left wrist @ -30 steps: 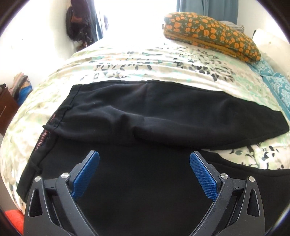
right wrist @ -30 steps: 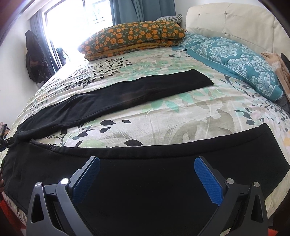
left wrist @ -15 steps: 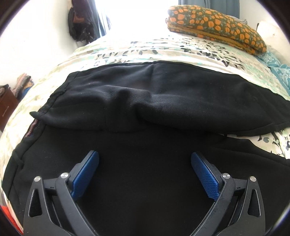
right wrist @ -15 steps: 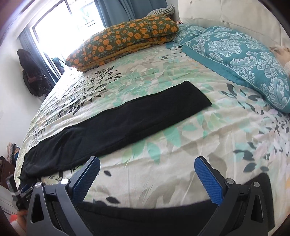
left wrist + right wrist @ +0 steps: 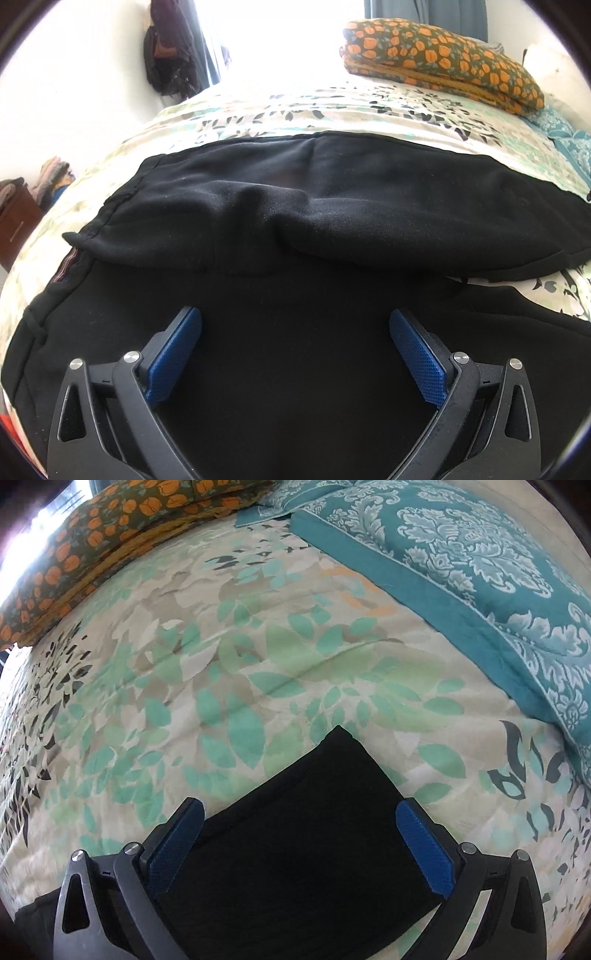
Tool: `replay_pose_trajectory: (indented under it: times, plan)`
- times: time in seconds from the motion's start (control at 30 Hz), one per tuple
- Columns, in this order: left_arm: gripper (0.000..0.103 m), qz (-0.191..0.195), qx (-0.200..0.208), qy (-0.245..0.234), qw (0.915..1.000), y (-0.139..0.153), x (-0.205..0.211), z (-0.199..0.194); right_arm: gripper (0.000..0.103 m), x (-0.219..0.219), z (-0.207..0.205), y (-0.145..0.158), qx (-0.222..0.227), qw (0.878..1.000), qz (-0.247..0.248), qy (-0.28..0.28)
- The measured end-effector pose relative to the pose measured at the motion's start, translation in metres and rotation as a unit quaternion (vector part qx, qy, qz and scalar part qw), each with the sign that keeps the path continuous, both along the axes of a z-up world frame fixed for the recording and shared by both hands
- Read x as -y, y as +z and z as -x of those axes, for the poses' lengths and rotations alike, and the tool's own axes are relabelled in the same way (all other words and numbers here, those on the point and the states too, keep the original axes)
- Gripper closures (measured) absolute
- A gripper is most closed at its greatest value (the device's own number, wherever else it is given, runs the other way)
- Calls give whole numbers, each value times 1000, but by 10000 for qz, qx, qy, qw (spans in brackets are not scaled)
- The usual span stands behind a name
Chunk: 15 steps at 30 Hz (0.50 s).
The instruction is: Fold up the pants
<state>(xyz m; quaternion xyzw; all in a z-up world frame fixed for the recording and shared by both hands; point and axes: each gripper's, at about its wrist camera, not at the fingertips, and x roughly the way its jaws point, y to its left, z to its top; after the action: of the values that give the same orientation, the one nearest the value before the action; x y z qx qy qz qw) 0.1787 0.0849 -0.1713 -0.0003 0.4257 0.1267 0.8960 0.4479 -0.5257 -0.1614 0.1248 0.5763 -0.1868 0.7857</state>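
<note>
1. Leaf-print bedspread (image 5: 258, 657) covers the bed; an orange-flowered pillow (image 5: 443, 48) lies at the far side and a teal damask pillow (image 5: 480, 572) at the head.
2. Black pants (image 5: 295, 229) lie spread on the bedspread, waist toward the foot, the far leg folded partway over the near one.
3. Left gripper (image 5: 295, 332) hovers over the seat area, jaws spread wide, nothing between the pads.
4. Right gripper (image 5: 299, 823) sits above a leg hem (image 5: 314, 794), jaws spread, holding nothing; contact with the cloth cannot be told.
</note>
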Motion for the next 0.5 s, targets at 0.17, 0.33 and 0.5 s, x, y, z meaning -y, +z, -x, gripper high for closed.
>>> replay_pose_trajectory:
  times: [0.17,0.33,0.5]
  plan:
    - [1,11,7,3,10000,0,0,0,92,-29,12,19,422,9941,202,974]
    - [1,-8,-9,9,10000,0,0,0,94,-48,89,86,1479,9786,-259,1410]
    - [1,-35,-24,10,10000,0,0,-1,94,-66,248,121,2236,9610,-932,1337]
